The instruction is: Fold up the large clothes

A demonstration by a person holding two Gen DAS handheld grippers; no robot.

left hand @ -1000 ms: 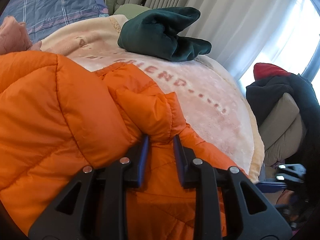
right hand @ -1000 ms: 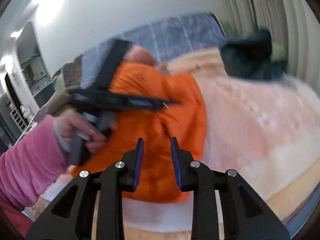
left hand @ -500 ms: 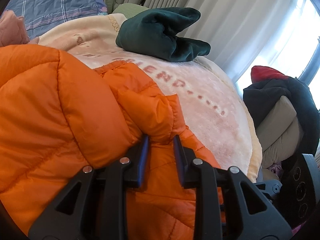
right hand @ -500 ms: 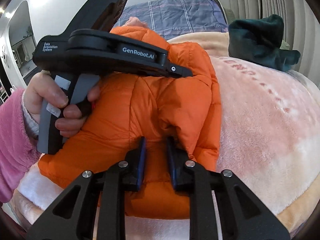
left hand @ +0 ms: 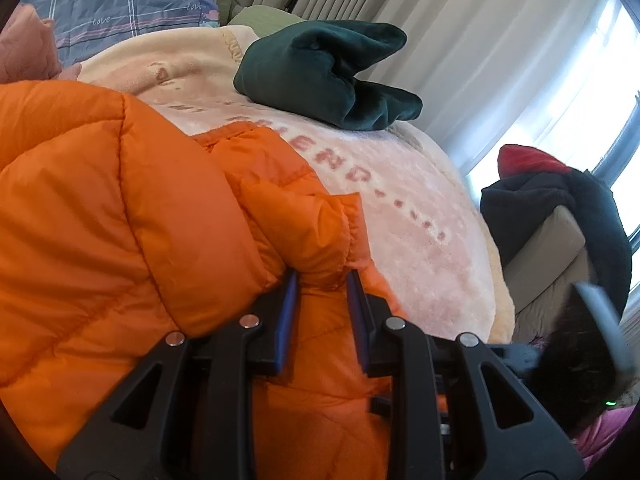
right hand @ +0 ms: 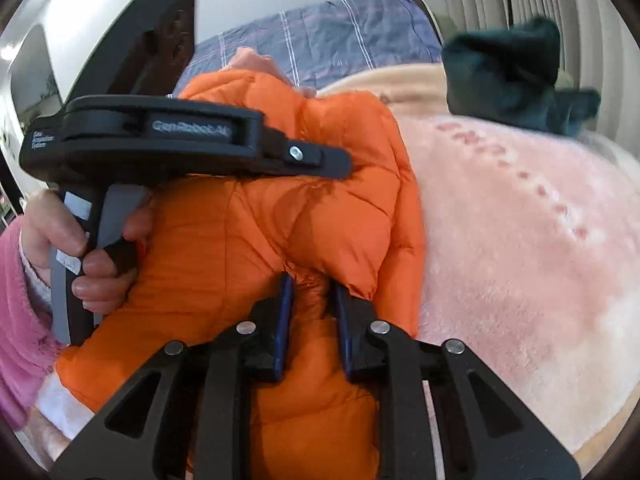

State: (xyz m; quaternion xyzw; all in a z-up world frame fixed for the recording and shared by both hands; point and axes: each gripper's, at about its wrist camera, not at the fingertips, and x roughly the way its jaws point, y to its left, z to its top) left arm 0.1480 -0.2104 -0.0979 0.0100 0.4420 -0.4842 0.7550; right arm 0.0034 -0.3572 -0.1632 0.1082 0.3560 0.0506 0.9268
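Note:
An orange puffer jacket point(left hand: 120, 220) lies bunched on a pink blanket point(left hand: 400, 200) on the bed. My left gripper point(left hand: 320, 280) is shut on a padded fold of the jacket, near its cuff. My right gripper point(right hand: 310, 284) is shut on another fold of the jacket point(right hand: 320, 220) near its lower edge. In the right wrist view the left gripper's black body point(right hand: 160, 144) lies across the jacket, held by a hand in a pink sleeve.
A dark green folded garment point(left hand: 320, 76) lies on the blanket farther back, also in the right wrist view point(right hand: 512, 76). A blue plaid pillow point(left hand: 120, 8) is at the head of the bed. A chair with dark clothes point(left hand: 560, 232) stands beside the bed. Curtains hang behind.
My right gripper moved in from above the jacket and closed on a fold of it. My left gripper keeps its hold with little movement.

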